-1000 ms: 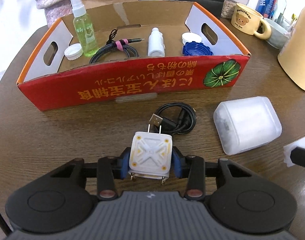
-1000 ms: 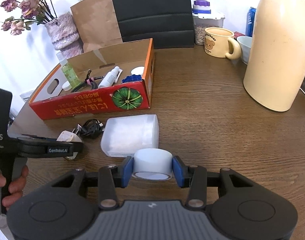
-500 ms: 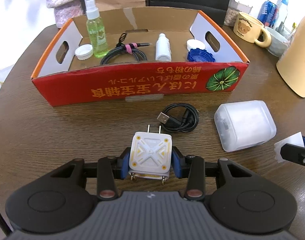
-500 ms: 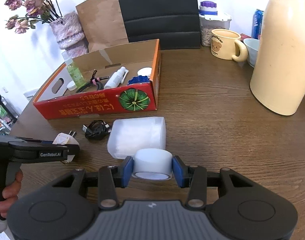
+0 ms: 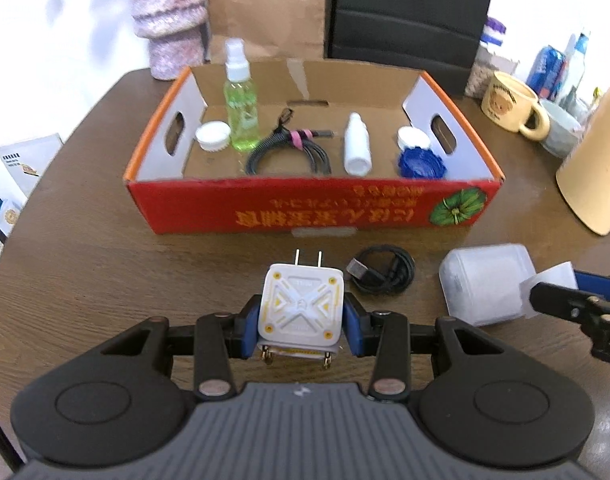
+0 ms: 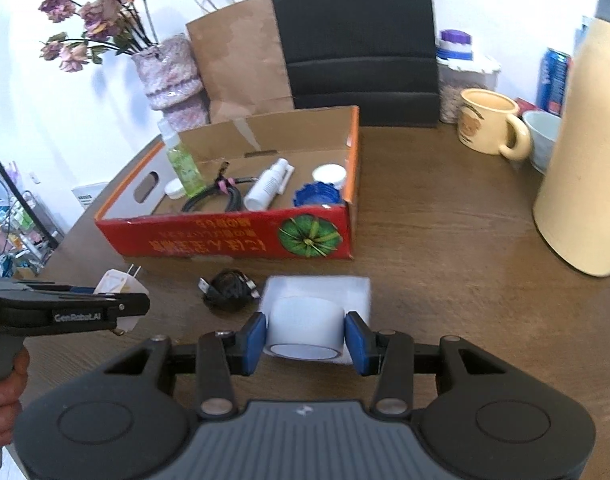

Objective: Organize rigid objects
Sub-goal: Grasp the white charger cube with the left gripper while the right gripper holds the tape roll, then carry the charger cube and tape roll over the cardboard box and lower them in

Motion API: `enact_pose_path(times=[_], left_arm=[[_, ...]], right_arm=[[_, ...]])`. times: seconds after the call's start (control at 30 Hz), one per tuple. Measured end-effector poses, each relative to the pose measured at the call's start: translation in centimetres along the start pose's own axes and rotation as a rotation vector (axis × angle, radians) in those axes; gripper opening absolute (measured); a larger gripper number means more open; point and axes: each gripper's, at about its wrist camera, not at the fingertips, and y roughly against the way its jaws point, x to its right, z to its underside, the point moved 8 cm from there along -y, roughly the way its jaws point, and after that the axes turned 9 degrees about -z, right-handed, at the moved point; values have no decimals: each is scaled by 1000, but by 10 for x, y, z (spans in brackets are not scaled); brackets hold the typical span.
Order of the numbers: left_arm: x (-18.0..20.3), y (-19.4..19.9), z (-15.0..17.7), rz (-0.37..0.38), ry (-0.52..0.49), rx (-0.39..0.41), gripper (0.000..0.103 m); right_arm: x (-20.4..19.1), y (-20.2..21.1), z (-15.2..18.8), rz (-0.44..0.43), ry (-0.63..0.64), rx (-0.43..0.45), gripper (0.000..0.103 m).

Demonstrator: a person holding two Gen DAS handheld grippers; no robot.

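cardboard box (image 5: 225,208) already holds bottles, caps, bundled cable. left gripper (image 5: 301,316) clamps white charger (image 5: 301,304), right gripper (image 6: 307,338) clamps tape roll (image 6: 305,326), both short of box. black cable (image 5: 385,274), frosted container (image 5: 485,280) remain outside box front.

I count two bottles in my box (image 5: 265,208), a green spray bottle (image 5: 241,112) and a white bottle (image 5: 357,148), at twelve o'clock. Two white caps (image 5: 213,135), two coiled cables (image 5: 289,156), one blue lid (image 5: 421,163), one charger (image 5: 301,308), one tape roll (image 6: 307,326).

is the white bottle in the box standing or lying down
Lying down. In the right wrist view the white bottle rests on its side on the floor of the cardboard box, beside the bundled cable.
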Motion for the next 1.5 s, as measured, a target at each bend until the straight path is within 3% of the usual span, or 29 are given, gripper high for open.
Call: enact_pose_path(times=[0.47,0.97,1.5], left_arm=[[-25,3,-31,-22,52,40,42],[-19,-22,-87,7,52,81,42],[-27,-60,-133,-12,55,113,42]], right_arm=[[-28,-27,-24,-63,52,7,42],[-29,-59,-70,-54,56,40,42],[-29,-109,-121,-18,64,77,42]])
